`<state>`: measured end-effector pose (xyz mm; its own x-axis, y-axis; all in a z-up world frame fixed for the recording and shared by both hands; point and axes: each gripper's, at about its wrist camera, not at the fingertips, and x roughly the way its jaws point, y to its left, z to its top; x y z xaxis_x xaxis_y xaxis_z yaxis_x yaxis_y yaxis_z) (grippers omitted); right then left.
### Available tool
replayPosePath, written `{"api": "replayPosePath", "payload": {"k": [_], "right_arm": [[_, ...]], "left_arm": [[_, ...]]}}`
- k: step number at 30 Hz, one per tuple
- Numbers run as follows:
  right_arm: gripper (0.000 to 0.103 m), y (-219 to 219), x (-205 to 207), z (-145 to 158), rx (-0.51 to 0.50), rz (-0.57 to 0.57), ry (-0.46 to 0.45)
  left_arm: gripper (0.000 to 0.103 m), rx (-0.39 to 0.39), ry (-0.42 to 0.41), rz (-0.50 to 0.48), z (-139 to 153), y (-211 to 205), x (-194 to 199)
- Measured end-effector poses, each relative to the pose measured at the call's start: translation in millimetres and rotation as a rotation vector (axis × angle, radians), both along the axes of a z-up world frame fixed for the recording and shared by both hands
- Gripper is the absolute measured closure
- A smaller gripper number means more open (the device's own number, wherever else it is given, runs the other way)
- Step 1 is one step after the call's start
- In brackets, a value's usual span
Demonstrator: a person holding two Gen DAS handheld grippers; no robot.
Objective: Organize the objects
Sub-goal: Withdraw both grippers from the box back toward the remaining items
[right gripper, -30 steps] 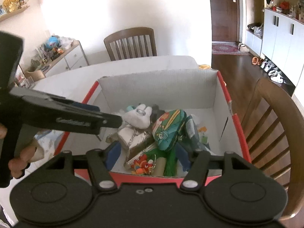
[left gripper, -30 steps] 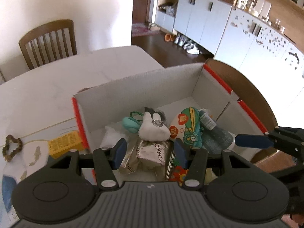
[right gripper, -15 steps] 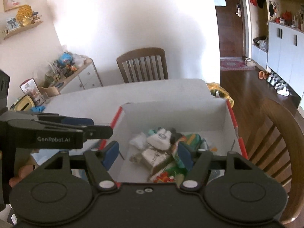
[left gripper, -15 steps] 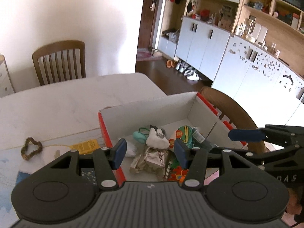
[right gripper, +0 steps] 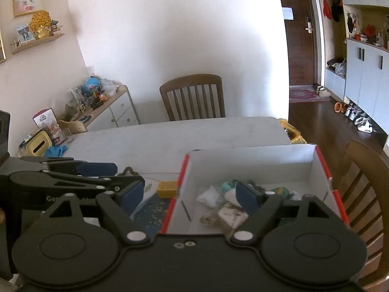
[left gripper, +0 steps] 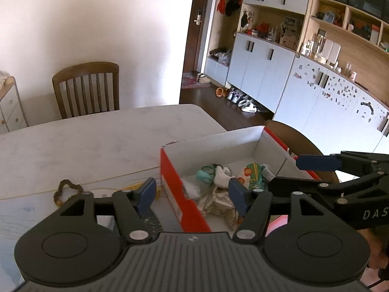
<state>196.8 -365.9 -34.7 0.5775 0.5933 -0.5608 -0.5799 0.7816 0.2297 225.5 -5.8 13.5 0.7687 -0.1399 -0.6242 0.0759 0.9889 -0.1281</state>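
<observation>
A red-and-white cardboard box [left gripper: 175,182] sits on the white table [left gripper: 97,141] and holds several small items: a white plush toy [left gripper: 222,176], a teal object [left gripper: 204,174], a green printed pouch [left gripper: 252,174] and a silvery packet [left gripper: 216,200]. The box also shows in the right wrist view [right gripper: 255,158]. My left gripper [left gripper: 190,196] is open and empty, high above the box's near left corner. My right gripper [right gripper: 189,196] is open and empty, above the box's near edge. A brown bead bracelet [left gripper: 66,189] and a yellow block [right gripper: 166,188] lie on the table left of the box.
A blue-and-white mat [right gripper: 155,206] lies under the items left of the box. Wooden chairs stand at the far side [left gripper: 86,87] and right side [right gripper: 364,182] of the table. A sideboard with clutter [right gripper: 97,107] stands at the left wall.
Both grippers have risen and pulled back from the box, so it looks smaller and lower. Both stay open and empty. The box contents have not moved.
</observation>
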Motion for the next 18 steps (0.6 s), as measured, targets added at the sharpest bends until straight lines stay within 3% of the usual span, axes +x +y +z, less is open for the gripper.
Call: {"api": "replayPosePath", "payload": {"k": [18], "right_arm": [[0.001, 73.8, -22.9, -2.0, 0.007, -0.040, 0.014]], "left_arm": [[0.019, -0.038, -0.038, -0.007, -2.4, 80.8, -20.5]]}}
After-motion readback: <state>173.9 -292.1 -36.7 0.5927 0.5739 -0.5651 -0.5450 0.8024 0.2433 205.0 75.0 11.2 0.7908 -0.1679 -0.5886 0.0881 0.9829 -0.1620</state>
